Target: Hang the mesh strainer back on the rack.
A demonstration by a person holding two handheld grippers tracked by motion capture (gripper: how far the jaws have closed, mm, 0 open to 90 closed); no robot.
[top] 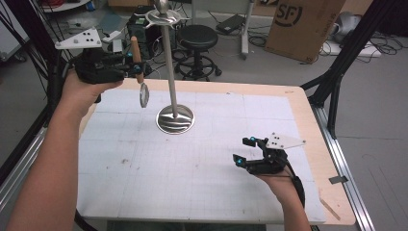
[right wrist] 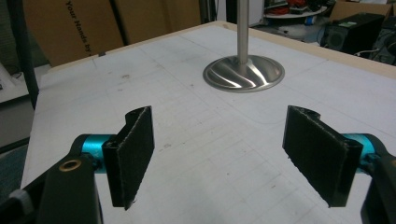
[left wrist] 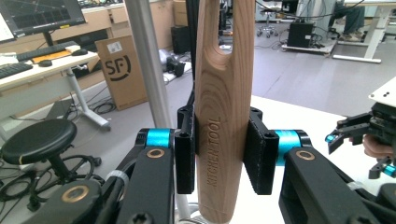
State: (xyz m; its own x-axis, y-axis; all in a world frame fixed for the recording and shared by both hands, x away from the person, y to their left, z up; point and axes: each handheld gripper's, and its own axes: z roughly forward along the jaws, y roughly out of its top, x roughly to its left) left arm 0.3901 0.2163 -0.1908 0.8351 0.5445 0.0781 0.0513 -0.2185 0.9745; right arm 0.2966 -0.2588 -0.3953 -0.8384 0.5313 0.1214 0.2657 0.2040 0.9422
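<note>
The left claw point(top: 131, 67) is closed on the wooden handle point(top: 136, 57) of a kitchen tool, raised above the desk's point(top: 192, 159) far left corner, at about ten o'clock from the desk's middle in the high view. The handle stands nearly upright, tilted a little, and the tool's round metal head point(top: 144, 95) hangs below the claw, clear of the desk. In the left gripper view both pads point(left wrist: 259, 156) press the sides of the handle point(left wrist: 219, 140), which bears the words "KITCHEN TOOL" and has a slot cut in its top end. The steel stand point(top: 172, 72) rises just beside the tool, at three o'clock from it; its round base point(top: 175, 119) sits on the desk's far half, and the pole point(left wrist: 147, 65) shows just behind the handle in the left gripper view.

The right claw point(top: 243, 150) is wide open and holds nothing, low over the desk near its right edge, at about four o'clock from the base. In the right gripper view its pads point(right wrist: 135, 154) stand well apart, with the base point(right wrist: 243, 73) ahead of them.
</note>
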